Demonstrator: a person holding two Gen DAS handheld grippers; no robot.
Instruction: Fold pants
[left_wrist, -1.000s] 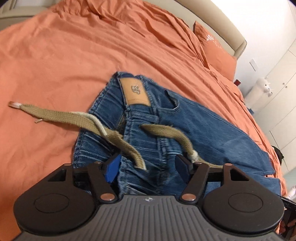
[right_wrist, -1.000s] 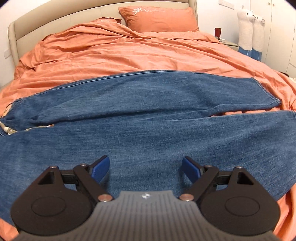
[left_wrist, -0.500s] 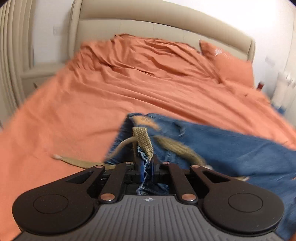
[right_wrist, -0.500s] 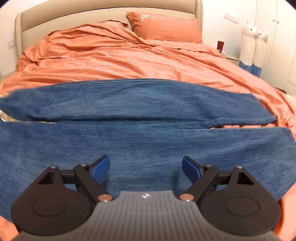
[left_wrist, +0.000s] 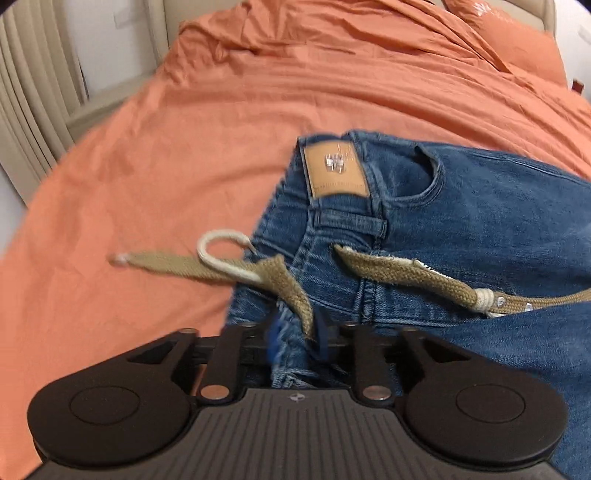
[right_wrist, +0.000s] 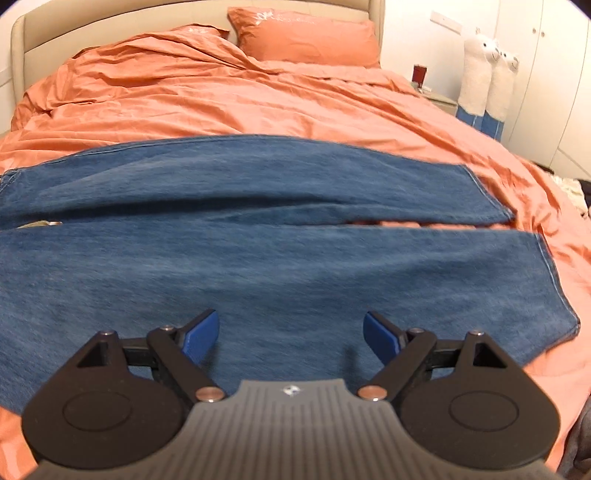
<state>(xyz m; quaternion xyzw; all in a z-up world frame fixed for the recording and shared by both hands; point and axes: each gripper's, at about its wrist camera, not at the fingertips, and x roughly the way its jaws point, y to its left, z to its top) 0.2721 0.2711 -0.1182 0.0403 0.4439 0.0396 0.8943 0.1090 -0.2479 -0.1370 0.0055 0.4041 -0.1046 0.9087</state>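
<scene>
the blue denim pants (right_wrist: 258, 266) lie flat, unfolded, on the orange bed (right_wrist: 221, 96). my left gripper (left_wrist: 295, 338) jaws, just reopening, loosely straddle waistband denim; my right gripper (right_wrist: 291, 336) jaws gape wide, empty.

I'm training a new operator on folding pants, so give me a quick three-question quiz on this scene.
1. True or false: the right gripper grips the jeans.
2. What is threaded through them? A) tan woven belt; B) black leather belt; C) nothing.
3. What do the jeans lie on?
Key: 1 false, it is open; 2 A; 3 an orange duvet.
</scene>
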